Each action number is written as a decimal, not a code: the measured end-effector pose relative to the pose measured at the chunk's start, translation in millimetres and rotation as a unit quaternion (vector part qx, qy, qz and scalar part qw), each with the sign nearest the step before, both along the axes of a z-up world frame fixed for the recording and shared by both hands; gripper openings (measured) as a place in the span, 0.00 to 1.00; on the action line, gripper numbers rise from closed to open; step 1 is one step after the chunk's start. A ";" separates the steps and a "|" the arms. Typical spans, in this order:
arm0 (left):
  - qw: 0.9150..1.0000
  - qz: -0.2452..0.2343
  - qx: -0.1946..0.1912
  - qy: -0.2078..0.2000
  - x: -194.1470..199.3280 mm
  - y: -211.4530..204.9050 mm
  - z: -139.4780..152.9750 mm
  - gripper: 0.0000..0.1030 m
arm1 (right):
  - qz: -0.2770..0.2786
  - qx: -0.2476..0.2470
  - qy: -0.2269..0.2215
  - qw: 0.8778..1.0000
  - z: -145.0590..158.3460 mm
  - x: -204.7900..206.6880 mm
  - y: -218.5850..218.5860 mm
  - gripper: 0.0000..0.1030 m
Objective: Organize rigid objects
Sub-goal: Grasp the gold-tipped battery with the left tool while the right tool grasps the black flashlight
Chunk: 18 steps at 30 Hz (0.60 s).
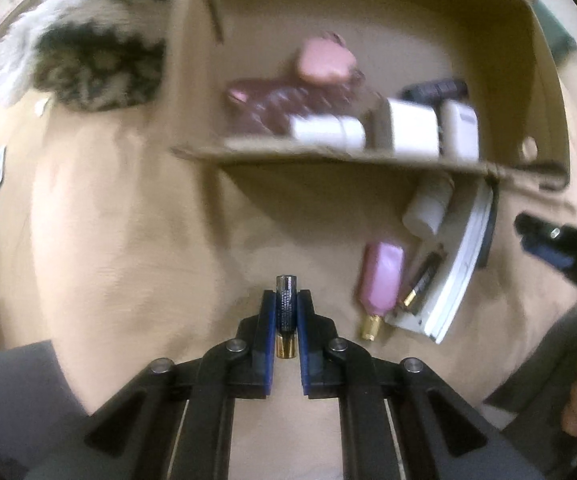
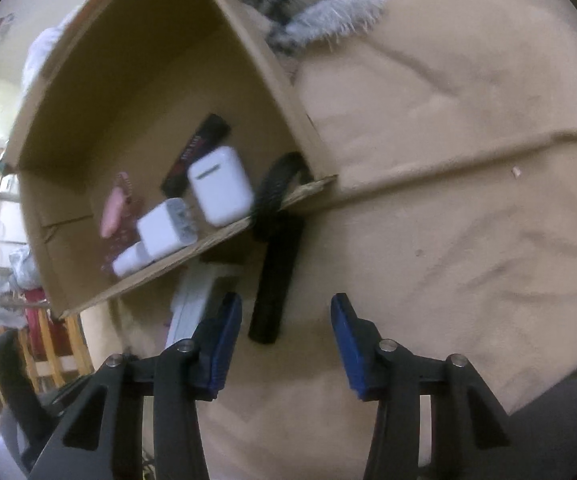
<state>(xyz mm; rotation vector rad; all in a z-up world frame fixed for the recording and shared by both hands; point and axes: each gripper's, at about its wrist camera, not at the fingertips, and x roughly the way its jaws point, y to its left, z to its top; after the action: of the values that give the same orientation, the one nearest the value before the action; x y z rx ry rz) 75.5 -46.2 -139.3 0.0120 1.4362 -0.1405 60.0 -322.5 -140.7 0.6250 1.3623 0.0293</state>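
Blue pads of the left tongs (image 1: 286,312) are clamped on a slim dark tube with a gold cap (image 1: 286,308), just short of the cardboard box (image 1: 328,156). The right tongs (image 2: 286,344) gape empty around a black cylinder (image 2: 276,280) lying on the tan cloth (image 2: 448,240) at the box's near wall. The narrow tube could, I judge, twist or slip while lifted over that wall, since the grip is near its end.

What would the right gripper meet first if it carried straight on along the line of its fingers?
Probably the black cylindrical object lying on the tan surface just ahead of the right gripper; it sits slightly toward the left finger, so depth is uncertain.
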 end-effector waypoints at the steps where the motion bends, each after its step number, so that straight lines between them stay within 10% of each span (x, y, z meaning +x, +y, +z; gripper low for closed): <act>1: 1.000 0.007 -0.001 -0.002 1.7 3.1 1.6 0.09 | 0.003 -0.003 0.006 1.000 -3.7 3.9 2.4 0.48; 14: 1.000 0.026 0.005 -0.008 2.0 17.0 10.9 0.09 | 0.053 -0.108 0.009 0.993 -27.5 27.5 47.9 0.48; 18: 1.000 0.024 0.003 -0.009 6.2 10.2 4.8 0.09 | 0.071 -0.140 0.003 0.988 -26.1 27.1 56.4 0.31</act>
<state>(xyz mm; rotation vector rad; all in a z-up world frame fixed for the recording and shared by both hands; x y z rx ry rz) 81.7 -36.0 -134.6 -0.0173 1.4173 -0.0966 87.1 -266.1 -166.8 0.2916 1.3833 -0.0485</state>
